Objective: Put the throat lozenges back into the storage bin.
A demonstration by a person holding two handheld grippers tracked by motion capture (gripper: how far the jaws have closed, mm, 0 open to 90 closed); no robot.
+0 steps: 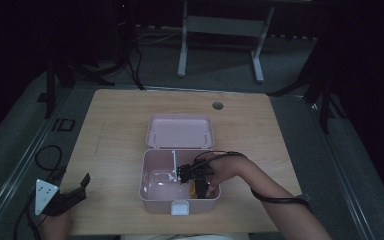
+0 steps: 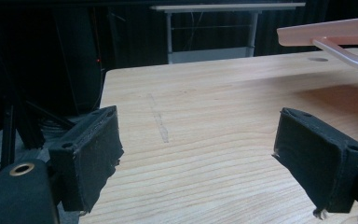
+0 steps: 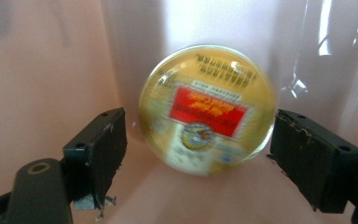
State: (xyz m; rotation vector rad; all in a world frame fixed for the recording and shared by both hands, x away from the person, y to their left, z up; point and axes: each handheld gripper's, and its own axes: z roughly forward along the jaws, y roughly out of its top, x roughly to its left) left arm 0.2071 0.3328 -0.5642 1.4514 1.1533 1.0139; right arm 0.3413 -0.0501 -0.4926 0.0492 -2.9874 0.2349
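An open pink box (image 1: pixel 143 175) stands near the table's front edge, its lid (image 1: pixel 180 131) folded back flat. A white divider (image 1: pixel 174 160) splits it. My right gripper (image 1: pixel 196 182) reaches down into the right compartment. In the right gripper view, a round yellow tin (image 3: pixel 207 109) with a red label lies on the pink floor, between the jaws of my right gripper (image 3: pixel 198 135), which stand open with a gap on the left side. My left gripper (image 1: pixel 80 192) rests at the table's front left corner. It is open (image 2: pixel 198 140) over bare wood.
Something clear and shiny (image 1: pixel 160 176) lies in the box's left compartment. A round cable hole (image 1: pixel 217 105) sits at the table's far edge. A black cable (image 1: pixel 47 157) loops on the floor at left. The box lid's edge (image 2: pixel 335 30) shows at the left gripper view's upper right.
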